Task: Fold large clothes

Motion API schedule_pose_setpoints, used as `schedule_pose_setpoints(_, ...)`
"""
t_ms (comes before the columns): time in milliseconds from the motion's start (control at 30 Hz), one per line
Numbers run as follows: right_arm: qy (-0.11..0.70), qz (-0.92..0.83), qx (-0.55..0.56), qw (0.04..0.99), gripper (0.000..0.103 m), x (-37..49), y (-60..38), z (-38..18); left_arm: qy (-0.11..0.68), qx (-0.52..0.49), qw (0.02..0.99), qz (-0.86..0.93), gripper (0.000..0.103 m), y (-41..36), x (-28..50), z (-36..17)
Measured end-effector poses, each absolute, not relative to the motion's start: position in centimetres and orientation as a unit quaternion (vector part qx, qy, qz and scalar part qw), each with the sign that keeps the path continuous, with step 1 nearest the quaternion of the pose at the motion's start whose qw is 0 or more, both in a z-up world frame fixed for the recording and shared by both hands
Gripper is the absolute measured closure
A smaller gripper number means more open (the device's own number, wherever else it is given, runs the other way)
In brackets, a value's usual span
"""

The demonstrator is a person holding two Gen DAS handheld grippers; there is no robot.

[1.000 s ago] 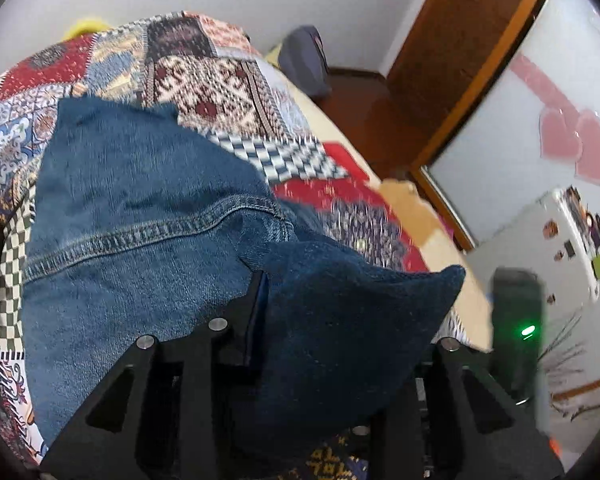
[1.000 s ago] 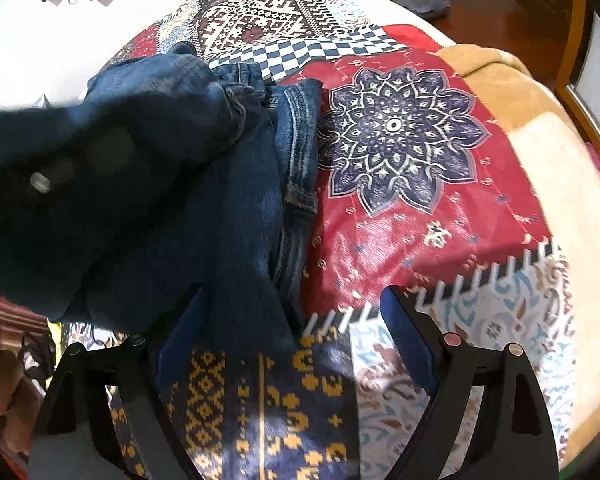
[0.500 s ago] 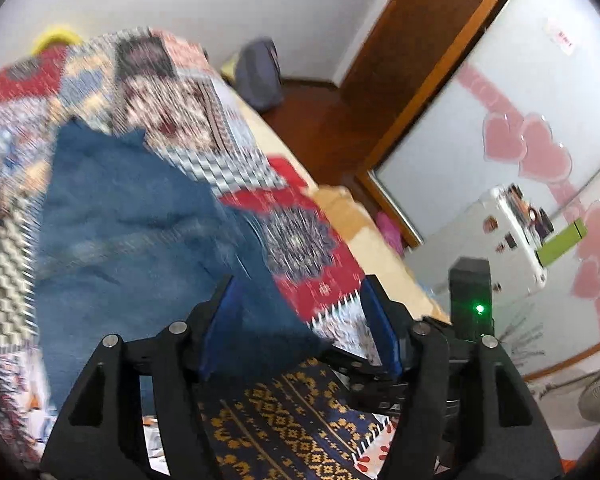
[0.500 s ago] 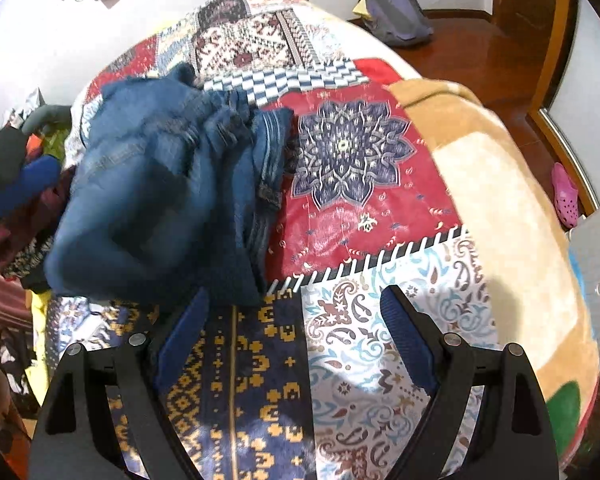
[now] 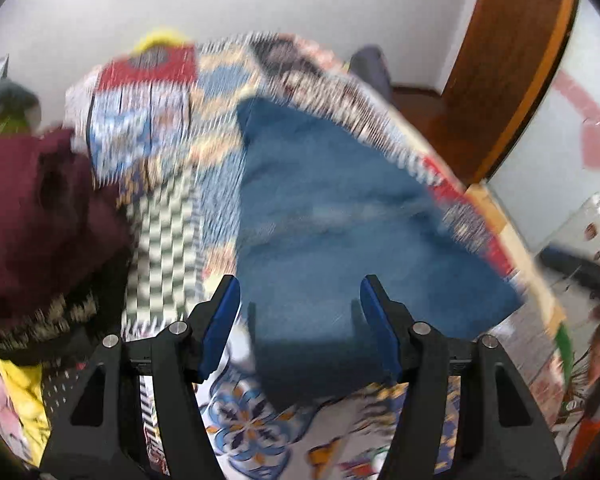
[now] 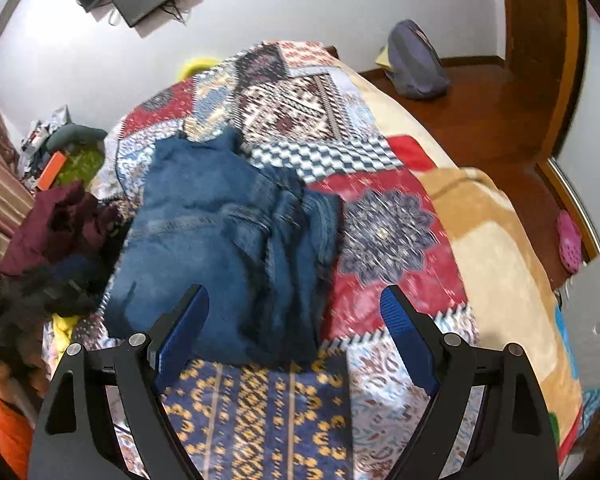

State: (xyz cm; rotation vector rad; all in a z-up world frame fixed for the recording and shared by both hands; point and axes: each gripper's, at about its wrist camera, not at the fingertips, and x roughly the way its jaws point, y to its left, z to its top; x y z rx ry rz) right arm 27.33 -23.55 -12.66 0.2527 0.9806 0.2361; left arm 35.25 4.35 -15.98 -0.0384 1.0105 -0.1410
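Observation:
Blue jeans [image 6: 224, 248] lie folded in a rough bundle on the patchwork bedspread [image 6: 384, 240]. They also show, blurred, in the left wrist view [image 5: 340, 232]. My left gripper [image 5: 300, 320] is open and empty, above the near end of the jeans. My right gripper [image 6: 296, 332] is open and empty, held back above the near edge of the jeans, apart from them.
A pile of maroon and dark clothes [image 6: 56, 232] lies left of the jeans, also in the left wrist view [image 5: 32, 216]. A grey bag [image 6: 416, 64] sits on the wooden floor beyond the bed. A pink shoe [image 6: 570, 244] lies at the right.
My left gripper let go of the jeans corner, opened and pulled back to the left. The jeans dropped onto the bed. My right gripper rose and drew back.

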Motion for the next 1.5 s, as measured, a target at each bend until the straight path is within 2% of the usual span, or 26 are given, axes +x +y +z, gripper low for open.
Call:
schedule_pose_setpoints(133,0.463,0.125,0.102,0.871,0.018,28.5,-21.5,-12.7,0.517,-0.015,0.853,-0.067,0.040,4.8,34.9,-19.8)
schedule_pose_setpoints(300,0.483,0.135,0.076,0.862,0.018,29.6,-19.2,-14.9,0.506,-0.028,0.860,-0.063,0.035,5.2,34.3,-19.9)
schedule_pose_setpoints(467,0.534,0.127,0.060,0.834,0.017,29.8,-19.1,-20.1,0.498,-0.019,0.864,-0.065,0.032,5.1,34.0,-20.2)
schedule_pose_setpoints(533,0.536,0.129,0.085,0.830,0.013,29.1,-20.2,-21.4,0.497,-0.021,0.865,-0.066,0.031,5.1,33.8,-20.4)
schedule_pose_setpoints(1067,0.516,0.142,0.034,0.844,0.011,31.1,-18.7,-18.1,0.490,0.000,0.869,-0.066,0.032,6.7,35.6,-19.0)
schedule_pose_setpoints(1367,0.557,0.172,0.090,0.808,0.011,35.4,-19.2,-21.6,0.543,-0.114,0.819,-0.146,0.031,8.5,40.5,-21.7)
schedule_pose_setpoints(1500,0.575,0.199,0.139,0.781,0.008,36.3,-20.9,-23.0,0.558,-0.158,0.796,-0.171,0.019,9.2,42.2,-23.1)
